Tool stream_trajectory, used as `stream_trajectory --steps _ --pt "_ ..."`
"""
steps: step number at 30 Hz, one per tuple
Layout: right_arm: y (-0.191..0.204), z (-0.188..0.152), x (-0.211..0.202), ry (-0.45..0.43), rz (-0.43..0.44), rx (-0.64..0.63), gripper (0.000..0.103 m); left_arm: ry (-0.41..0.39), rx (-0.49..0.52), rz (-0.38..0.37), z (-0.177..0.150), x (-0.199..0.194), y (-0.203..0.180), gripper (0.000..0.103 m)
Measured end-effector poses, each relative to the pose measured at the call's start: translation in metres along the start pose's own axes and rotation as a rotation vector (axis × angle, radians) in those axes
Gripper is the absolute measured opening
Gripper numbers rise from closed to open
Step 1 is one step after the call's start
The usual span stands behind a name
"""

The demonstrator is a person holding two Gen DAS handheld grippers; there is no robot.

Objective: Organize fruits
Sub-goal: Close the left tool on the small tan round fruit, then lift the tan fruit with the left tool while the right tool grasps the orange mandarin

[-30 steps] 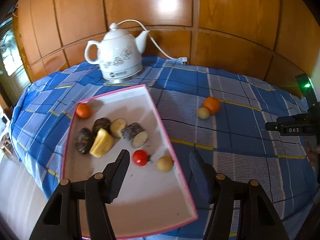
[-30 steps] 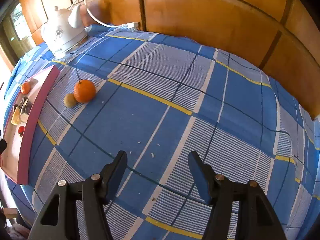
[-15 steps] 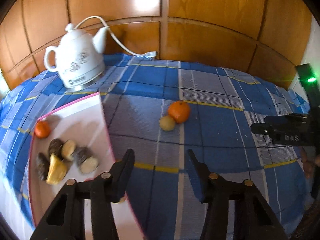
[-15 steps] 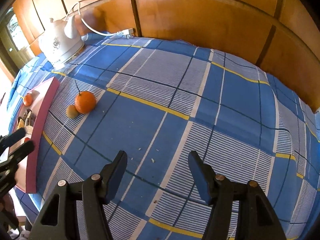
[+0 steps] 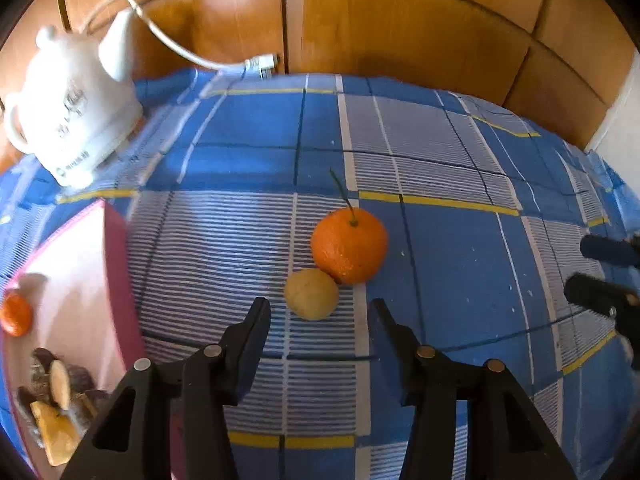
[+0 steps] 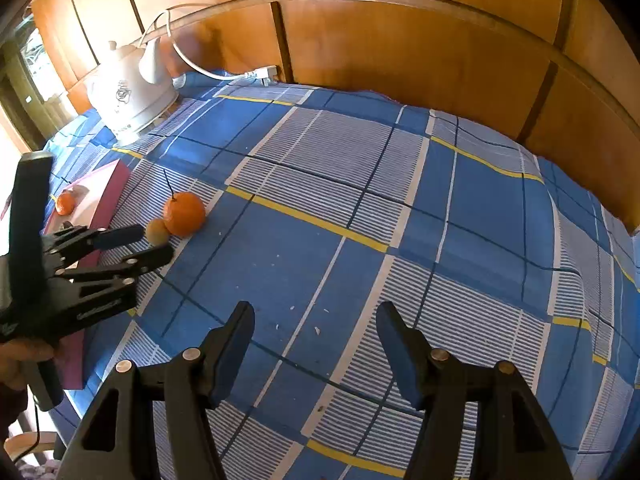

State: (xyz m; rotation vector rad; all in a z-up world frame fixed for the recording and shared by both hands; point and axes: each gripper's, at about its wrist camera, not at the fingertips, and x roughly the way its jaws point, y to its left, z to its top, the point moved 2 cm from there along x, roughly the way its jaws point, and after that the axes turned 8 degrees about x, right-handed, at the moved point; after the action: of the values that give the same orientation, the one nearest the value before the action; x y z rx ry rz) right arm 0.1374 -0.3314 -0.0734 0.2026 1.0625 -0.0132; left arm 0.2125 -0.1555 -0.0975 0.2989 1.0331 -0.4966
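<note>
On the blue checked cloth an orange (image 5: pixel 349 249) with a thin stem lies touching a small yellow fruit (image 5: pixel 311 293). My left gripper (image 5: pixel 319 307) stands open just short of the yellow fruit, a fingertip on either side of its near edge, holding nothing. The right wrist view shows the same left gripper (image 6: pixel 155 241) reaching in from the left toward the yellow fruit (image 6: pixel 156 230) and the orange (image 6: pixel 184 213). At the left is the pink-rimmed white tray (image 5: pixel 116 264), holding a small orange (image 5: pixel 15 315) and cut pieces (image 5: pixel 56 384). My right gripper (image 6: pixel 315 312) hangs open over bare cloth.
A white kettle (image 5: pixel 76 112) with a cord stands at the back left beside the tray's far end. Wooden panels (image 6: pixel 400 52) close the back of the table. The right gripper's fingers (image 5: pixel 600 292) show at the right edge of the left wrist view. A hand (image 6: pixel 24 356) holds the left gripper.
My left gripper has moved right from over the tray to the orange and yellow fruit, coming lower and closer, with its jaws narrower. The right gripper has stayed in place.
</note>
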Motion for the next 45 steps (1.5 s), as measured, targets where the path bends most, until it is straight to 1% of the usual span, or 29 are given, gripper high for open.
stream_trajectory --steps 2,3,4,6,8,10,12,18,21,23,27,31,32,34,36,41,45 --pt "0.001 0.000 0.000 0.000 0.003 -0.002 0.064 -0.002 -0.015 -0.002 0.004 0.003 0.003 0.051" --pt "0.001 0.000 0.000 0.000 0.002 -0.004 0.064 -0.003 -0.012 0.002 0.006 0.004 0.002 0.047" --pt "0.002 0.000 0.000 0.000 0.002 -0.005 0.064 -0.002 -0.005 0.003 0.007 0.006 0.002 0.037" --pt "0.002 -0.001 0.001 0.002 0.003 -0.011 0.064 0.001 0.011 0.028 0.008 0.007 -0.002 0.028" --pt "0.003 -0.001 0.001 0.000 0.003 -0.017 0.064 -0.008 0.001 0.016 0.005 0.005 -0.003 0.028" --pt "0.003 -0.002 0.000 -0.003 -0.002 -0.021 0.064 -0.022 -0.020 0.003 -0.005 -0.003 -0.007 0.028" --pt "0.002 -0.002 0.000 -0.002 -0.001 -0.020 0.064 -0.036 -0.019 -0.014 -0.014 -0.009 -0.015 0.028" --pt "0.002 -0.004 0.001 0.005 0.008 -0.021 0.064 -0.091 0.061 -0.027 -0.063 -0.038 -0.057 0.028" --pt "0.004 -0.005 0.002 0.006 0.025 -0.030 0.064 -0.119 0.098 -0.032 -0.087 -0.045 -0.072 0.028" --pt "0.008 -0.008 0.003 0.006 0.043 -0.043 0.064 -0.143 0.115 -0.022 -0.096 -0.049 -0.077 0.028" --pt "0.017 -0.014 0.006 0.012 0.075 -0.069 0.064 -0.152 0.082 -0.043 -0.099 -0.049 -0.073 0.028" --pt "0.030 -0.018 0.009 0.037 0.143 -0.070 0.064 -0.168 0.082 -0.045 -0.101 -0.049 -0.072 0.028" --pt "0.035 -0.018 0.008 0.041 0.162 -0.084 0.064 -0.169 0.079 -0.048 -0.101 -0.049 -0.071 0.028" --pt "0.050 -0.016 0.008 0.041 0.173 -0.133 0.064 -0.173 0.074 -0.056 -0.102 -0.049 -0.070 0.028" --pt "0.066 -0.008 0.011 0.042 0.191 -0.174 0.064 -0.179 0.071 -0.063 -0.103 -0.050 -0.070 0.028" --pt "0.098 0.018 0.033 0.051 0.196 -0.218 0.064 -0.191 0.062 -0.073 -0.105 -0.050 -0.068 0.028" --pt "0.122 0.040 0.058 0.059 0.141 -0.253 0.064 -0.199 0.054 -0.086 -0.106 -0.051 -0.067 0.028"
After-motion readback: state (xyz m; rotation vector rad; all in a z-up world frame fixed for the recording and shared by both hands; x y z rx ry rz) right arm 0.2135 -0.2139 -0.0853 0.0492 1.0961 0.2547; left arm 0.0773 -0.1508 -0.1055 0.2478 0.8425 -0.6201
